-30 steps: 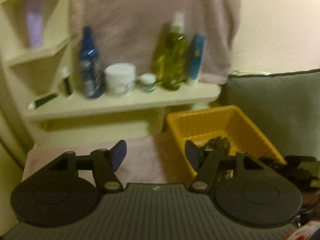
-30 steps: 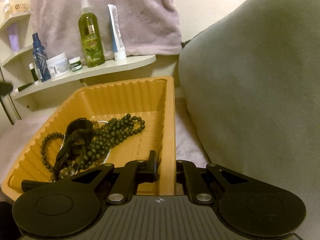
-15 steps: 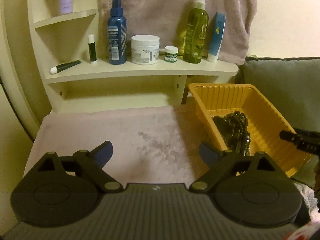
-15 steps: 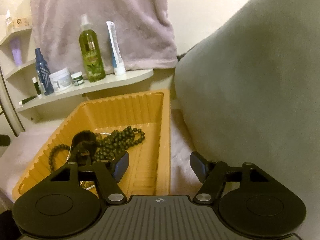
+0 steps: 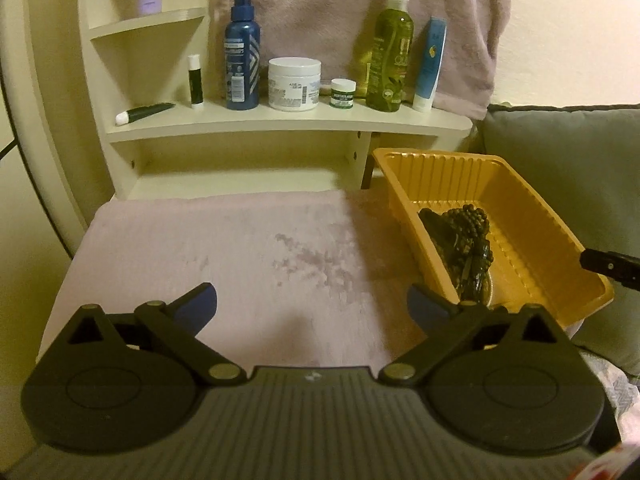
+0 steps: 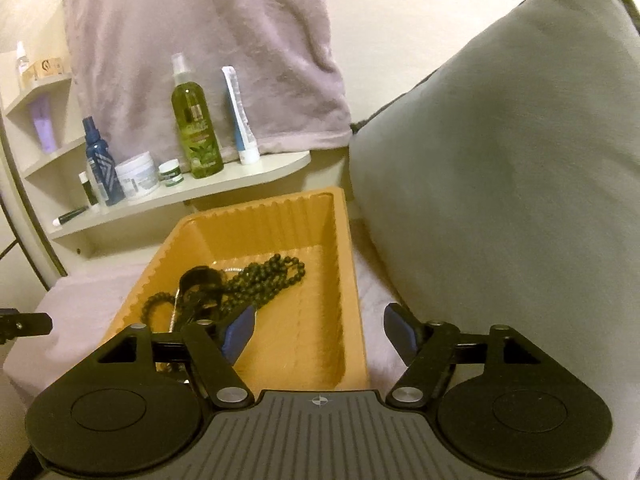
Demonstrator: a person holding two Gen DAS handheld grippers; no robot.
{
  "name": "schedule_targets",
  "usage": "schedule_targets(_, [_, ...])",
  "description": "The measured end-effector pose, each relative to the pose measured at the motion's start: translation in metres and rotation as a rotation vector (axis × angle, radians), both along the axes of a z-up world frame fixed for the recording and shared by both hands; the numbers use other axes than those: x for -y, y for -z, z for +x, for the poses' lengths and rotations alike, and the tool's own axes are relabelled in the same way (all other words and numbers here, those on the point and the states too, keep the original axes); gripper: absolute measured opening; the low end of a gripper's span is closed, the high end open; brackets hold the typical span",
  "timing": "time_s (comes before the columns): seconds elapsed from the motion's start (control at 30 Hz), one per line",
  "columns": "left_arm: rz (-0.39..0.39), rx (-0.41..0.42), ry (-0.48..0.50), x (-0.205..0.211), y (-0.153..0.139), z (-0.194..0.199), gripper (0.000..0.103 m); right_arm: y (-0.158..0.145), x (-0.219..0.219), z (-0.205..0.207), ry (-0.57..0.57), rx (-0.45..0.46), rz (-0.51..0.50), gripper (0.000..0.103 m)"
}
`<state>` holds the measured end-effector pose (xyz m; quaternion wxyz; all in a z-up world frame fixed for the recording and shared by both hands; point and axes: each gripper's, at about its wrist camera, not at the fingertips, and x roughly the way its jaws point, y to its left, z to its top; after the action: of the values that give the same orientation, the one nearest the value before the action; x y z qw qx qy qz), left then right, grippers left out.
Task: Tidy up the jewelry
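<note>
A yellow ribbed plastic tray [image 5: 532,216] [image 6: 344,264] stands on a pink towel [image 5: 240,248] at the right. It holds a dark green bead necklace [image 5: 468,224] [image 6: 268,276] and a dark strap-like piece [image 6: 198,288]. My left gripper [image 5: 312,304] is open and empty above the towel, left of the tray. My right gripper [image 6: 320,326] is open and empty above the tray's near right rim. One of its fingers [image 5: 608,266] shows at the right edge of the left wrist view.
A cream shelf [image 5: 280,124] behind holds a blue spray bottle [image 5: 242,52], a white jar [image 5: 294,84], a small green jar [image 5: 343,94], a green spray bottle [image 5: 390,48] and a tube [image 5: 430,64]. A grey cushion [image 6: 500,184] stands right of the tray.
My right gripper opened from shut on the tray's rim and pulled back and up. My left gripper opened wider and drew back left over the towel.
</note>
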<state>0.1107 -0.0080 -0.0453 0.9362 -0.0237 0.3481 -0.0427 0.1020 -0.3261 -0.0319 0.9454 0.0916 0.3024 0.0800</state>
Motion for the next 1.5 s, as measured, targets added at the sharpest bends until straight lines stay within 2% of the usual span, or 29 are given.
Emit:
schedule_targets(0.37, [-0.042,-0.043,-0.056,-0.004,-0.004,-0.019,0.101,-0.020,-0.013,-0.020,0.030,-0.101,0.020,0.074])
schedule_targets(0.63, [-0.035,-0.053,-0.080,-0.001,-0.013,-0.033,0.101,-0.026,-0.035,-0.034,-0.010,-0.172,0.025,0.074])
schedule_targets(1.07, [-0.029,-0.085,-0.098,-0.004,-0.021,-0.059,0.101,-0.027,-0.078,-0.047,-0.109,-0.223,-0.035,0.074])
schedule_targets(1.5, [0.008,-0.102,-0.084,0.000,-0.017,-0.083,0.101,-0.030,-0.097,-0.056,-0.160,-0.239,-0.089,0.074])
